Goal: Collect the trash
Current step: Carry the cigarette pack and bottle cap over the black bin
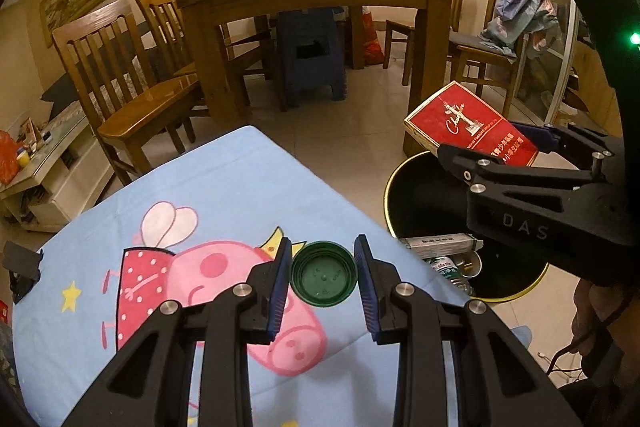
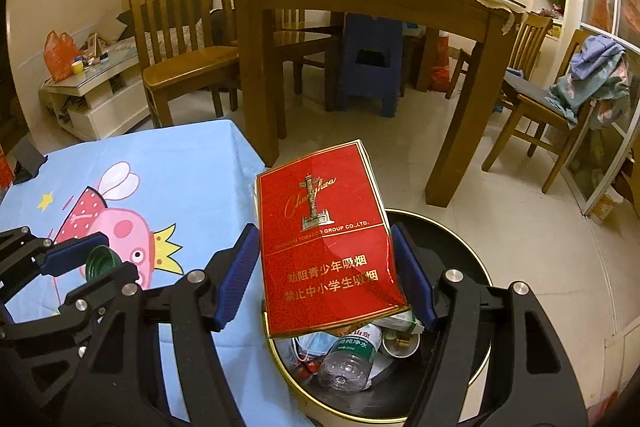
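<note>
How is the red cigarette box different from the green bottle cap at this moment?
The red cigarette box is flat and rectangular; the green bottle cap is round and much smaller. The box hangs over the open trash bin; the cap is over the blue tablecloth. Each sits between the fingers of one gripper.

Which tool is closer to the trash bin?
Right. The right tool holds the red cigarette box right above the trash bin. The left tool grips a green cap over the blue tablecloth, beside the bin.
</note>
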Demonstrator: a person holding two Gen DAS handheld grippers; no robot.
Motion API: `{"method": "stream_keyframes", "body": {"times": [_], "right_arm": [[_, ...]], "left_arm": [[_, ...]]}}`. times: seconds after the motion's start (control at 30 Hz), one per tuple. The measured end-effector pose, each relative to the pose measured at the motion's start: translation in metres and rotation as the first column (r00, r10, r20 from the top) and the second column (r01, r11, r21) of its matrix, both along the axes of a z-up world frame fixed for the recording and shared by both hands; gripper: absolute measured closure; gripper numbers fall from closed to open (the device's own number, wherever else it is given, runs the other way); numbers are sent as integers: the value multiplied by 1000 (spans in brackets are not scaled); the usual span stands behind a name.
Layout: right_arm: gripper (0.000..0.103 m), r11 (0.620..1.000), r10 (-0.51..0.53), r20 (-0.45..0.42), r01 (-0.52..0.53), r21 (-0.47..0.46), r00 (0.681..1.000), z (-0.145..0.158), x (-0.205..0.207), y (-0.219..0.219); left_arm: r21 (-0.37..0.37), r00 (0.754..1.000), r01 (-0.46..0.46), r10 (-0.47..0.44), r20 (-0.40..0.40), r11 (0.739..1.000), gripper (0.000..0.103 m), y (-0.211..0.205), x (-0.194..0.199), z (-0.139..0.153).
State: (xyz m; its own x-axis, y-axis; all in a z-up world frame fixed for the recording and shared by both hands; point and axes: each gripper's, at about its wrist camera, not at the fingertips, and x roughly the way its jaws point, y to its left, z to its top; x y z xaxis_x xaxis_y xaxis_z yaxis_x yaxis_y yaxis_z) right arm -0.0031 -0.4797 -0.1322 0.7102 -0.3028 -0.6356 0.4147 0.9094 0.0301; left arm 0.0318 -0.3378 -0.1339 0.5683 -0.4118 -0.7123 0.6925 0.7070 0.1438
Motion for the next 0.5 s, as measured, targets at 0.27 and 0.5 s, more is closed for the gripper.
{"method": "stream_keyframes", "body": {"times": [0.27, 0.5], "right_arm": [[37, 1000, -23, -6, 23, 18, 1000, -2, -2, -8], [37, 998, -52, -18, 53, 37, 998, -6, -4, -18]], "left_arm": [[10, 1000, 14, -14, -3, 1000, 73, -11, -2, -5], [15, 1000, 30, -30, -4, 999, 73, -20, -3, -6]]}}
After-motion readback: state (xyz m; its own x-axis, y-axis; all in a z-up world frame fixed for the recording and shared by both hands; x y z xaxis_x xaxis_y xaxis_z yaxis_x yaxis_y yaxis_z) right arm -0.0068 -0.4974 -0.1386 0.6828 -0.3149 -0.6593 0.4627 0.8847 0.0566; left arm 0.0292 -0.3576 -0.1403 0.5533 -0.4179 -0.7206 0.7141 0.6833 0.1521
